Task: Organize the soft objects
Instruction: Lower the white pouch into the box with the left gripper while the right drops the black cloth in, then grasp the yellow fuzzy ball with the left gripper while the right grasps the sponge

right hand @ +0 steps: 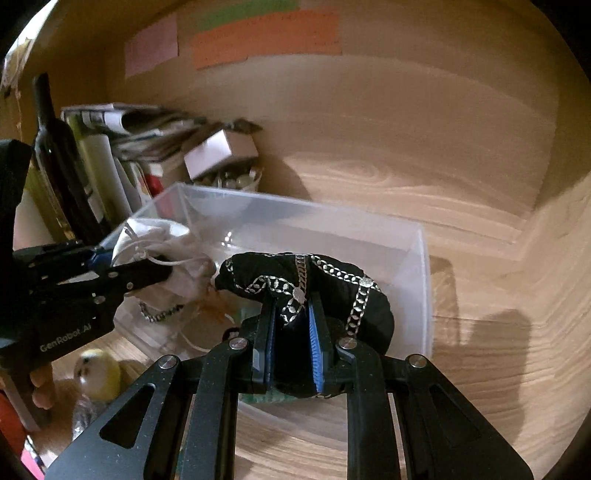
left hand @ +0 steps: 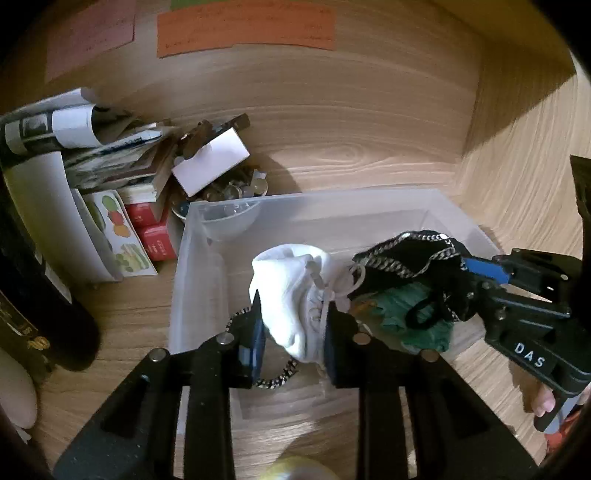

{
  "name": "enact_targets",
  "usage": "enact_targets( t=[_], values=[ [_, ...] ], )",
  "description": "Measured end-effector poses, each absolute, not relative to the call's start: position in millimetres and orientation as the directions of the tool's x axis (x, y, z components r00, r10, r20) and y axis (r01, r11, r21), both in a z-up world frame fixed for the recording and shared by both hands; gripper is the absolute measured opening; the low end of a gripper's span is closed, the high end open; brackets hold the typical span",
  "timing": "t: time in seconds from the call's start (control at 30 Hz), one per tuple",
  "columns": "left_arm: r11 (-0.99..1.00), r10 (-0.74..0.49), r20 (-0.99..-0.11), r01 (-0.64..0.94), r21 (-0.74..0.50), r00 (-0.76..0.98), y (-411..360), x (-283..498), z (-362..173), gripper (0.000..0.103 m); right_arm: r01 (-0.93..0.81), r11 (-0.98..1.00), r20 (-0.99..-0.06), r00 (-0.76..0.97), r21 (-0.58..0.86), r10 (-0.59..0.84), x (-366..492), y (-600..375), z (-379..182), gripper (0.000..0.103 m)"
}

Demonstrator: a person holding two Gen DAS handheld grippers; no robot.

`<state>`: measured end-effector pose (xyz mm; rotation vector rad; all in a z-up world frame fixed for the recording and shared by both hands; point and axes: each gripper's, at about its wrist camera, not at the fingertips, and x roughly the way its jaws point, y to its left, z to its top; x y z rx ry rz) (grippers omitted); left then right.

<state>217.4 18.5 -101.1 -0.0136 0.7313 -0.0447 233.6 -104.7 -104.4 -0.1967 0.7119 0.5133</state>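
White cloth, a drawstring pouch [left hand: 295, 299], is pinched between the fingers of my left claw [left hand: 293, 332], hanging above the near left part of a clear plastic box [left hand: 332, 201]; my right claw [right hand: 291, 332] is clamped on a black pouch [right hand: 314, 280] trimmed with silver chain, held over the same box just beside the white one; under them, inside the box, lies a green cloth [left hand: 410, 314] and a loose bit of chain [left hand: 273, 380]; the box sits on a wooden surface [left hand: 351, 147]; beyond its far left corner stand books [left hand: 144, 206], a small white carton [left hand: 210, 162] and a dark bottle [right hand: 55, 147]; coloured paper notes [left hand: 243, 29] hang on the back wall.
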Motion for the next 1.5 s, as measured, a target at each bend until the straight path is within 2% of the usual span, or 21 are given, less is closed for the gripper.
enact_targets(
  t=[0.13,0.33,0.4,0.5,0.57,0.67,0.8,0.97,1.13,1.23,1.3,1.37,1.43,1.5],
  values=[
    [0.998,-0.054,-0.672,0.049,-0.026,0.739,16.9,214.8,-98.1,0.032,-0.511,0.859,-0.679,0.628,0.008,0.38,233.7,-105.4,-104.7,0.019],
    [0.997,-0.075,-0.665,0.048,-0.058,0.743,21.7,209.7,-88.3,0.05,-0.514,0.857,-0.682,0.617,0.029,0.393,228.9,-107.5,-98.0,0.038],
    [0.997,-0.076,-0.648,0.049,-0.06,0.758,22.8,201.7,-79.8,0.056,-0.517,0.856,-0.672,0.624,0.029,0.399,224.6,-108.4,-93.0,0.048],
    [0.998,-0.067,-0.619,0.044,-0.053,0.783,23.7,188.1,-66.4,0.068,-0.525,0.85,-0.639,0.64,0.042,0.427,212.0,-114.7,-80.5,0.065],
    [0.998,-0.059,-0.598,0.035,-0.051,0.799,24.8,179.5,-58.6,0.085,-0.524,0.851,-0.615,0.658,0.039,0.434,201.9,-118.5,-72.5,0.071],
    [0.999,-0.04,-0.563,0.014,-0.049,0.825,27.4,164.3,-47.5,0.097,-0.53,0.847,-0.589,0.675,0.032,0.444,189.1,-123.0,-63.2,0.073],
    [0.998,-0.03,-0.54,0.0,-0.055,0.841,32.2,145.8,-38.6,0.1,-0.552,0.834,-0.557,0.684,0.028,0.471,169.2,-126.1,-54.8,0.087],
    [0.999,-0.022,-0.557,-0.007,-0.05,0.83,36.5,130.0,-44.7,0.102,-0.577,0.816,-0.557,0.665,0.039,0.498,150.1,-131.0,-61.9,0.088],
    [0.999,0.021,-0.589,-0.033,-0.009,0.808,39.7,118.9,-65.5,0.102,-0.61,0.786,-0.6,0.591,0.106,0.539,140.9,-129.7,-81.3,0.088],
    [0.999,0.017,-0.623,-0.043,-0.027,0.782,46.5,115.4,-81.8,0.102,-0.62,0.774,-0.632,0.55,0.129,0.546,135.8,-126.2,-94.7,0.088],
    [0.998,0.004,-0.647,-0.044,-0.045,0.762,49.9,114.6,-92.2,0.099,-0.622,0.773,-0.648,0.538,0.127,0.539,133.0,-123.1,-102.6,0.088],
    [0.998,-0.01,-0.672,-0.032,-0.051,0.74,49.7,114.5,-101.3,0.087,-0.626,0.772,-0.668,0.527,0.113,0.525,131.2,-118.1,-110.3,0.088],
    [0.998,-0.043,-0.708,-0.006,-0.066,0.705,48.5,117.4,-110.9,0.08,-0.637,0.762,-0.69,0.502,0.113,0.522,129.6,-111.8,-118.6,0.088],
    [0.996,-0.066,-0.724,0.006,-0.085,0.686,47.4,119.7,-117.6,0.08,-0.648,0.753,-0.7,0.486,0.113,0.524,126.9,-109.0,-124.3,0.088]
  ],
)
